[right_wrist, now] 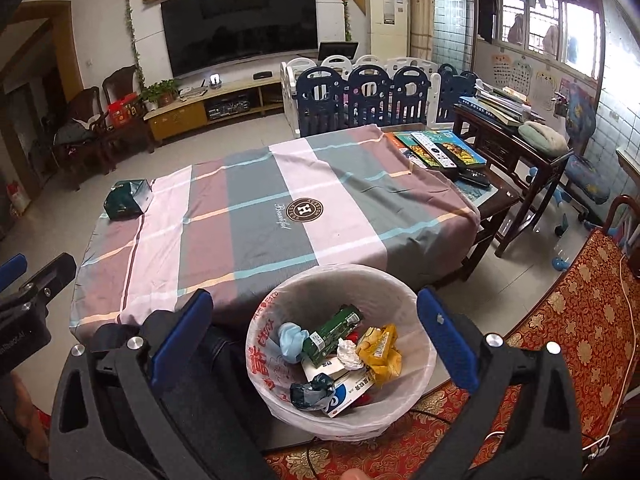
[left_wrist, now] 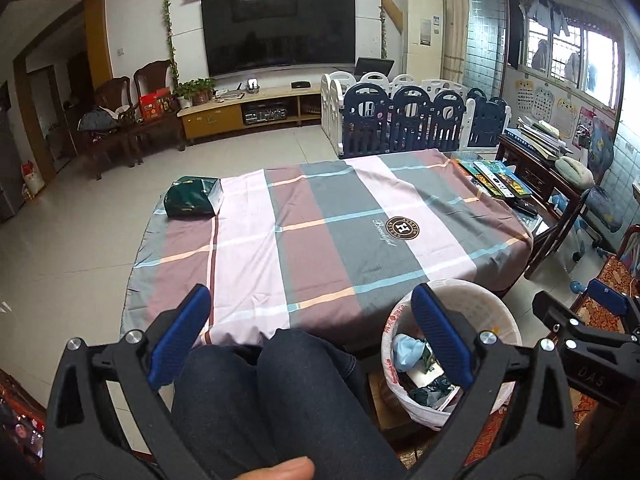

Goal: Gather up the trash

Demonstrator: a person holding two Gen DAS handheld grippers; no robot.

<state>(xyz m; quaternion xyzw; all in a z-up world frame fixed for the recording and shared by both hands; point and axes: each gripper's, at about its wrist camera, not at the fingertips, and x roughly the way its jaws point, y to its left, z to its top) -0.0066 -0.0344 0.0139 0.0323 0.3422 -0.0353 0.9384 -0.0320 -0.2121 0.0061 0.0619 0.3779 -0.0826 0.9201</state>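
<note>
A white trash bin (right_wrist: 416, 308) lined with a plastic bag stands on the floor by the table's near edge, holding several pieces of trash: a green carton (right_wrist: 330, 334), a yellow wrapper (right_wrist: 380, 350), crumpled paper, a blue-and-white box. My right gripper (right_wrist: 314, 326) hovers above it, open and empty. The bin (left_wrist: 492, 300) also shows at the lower right of the left wrist view. My left gripper (left_wrist: 312, 332) is open and empty above a person's knees (left_wrist: 280, 380). A dark green bag (left_wrist: 192, 197) lies on the table's far left corner, also visible as the bag (right_wrist: 126, 199).
The table wears a striped cloth (left_wrist: 320, 232). Books and remotes (right_wrist: 440, 152) lie at its far right end. A dark wooden side table (right_wrist: 508, 136) with books, a play fence (right_wrist: 360, 96), a TV unit (right_wrist: 208, 108) and a red patterned sofa (right_wrist: 580, 320) surround it.
</note>
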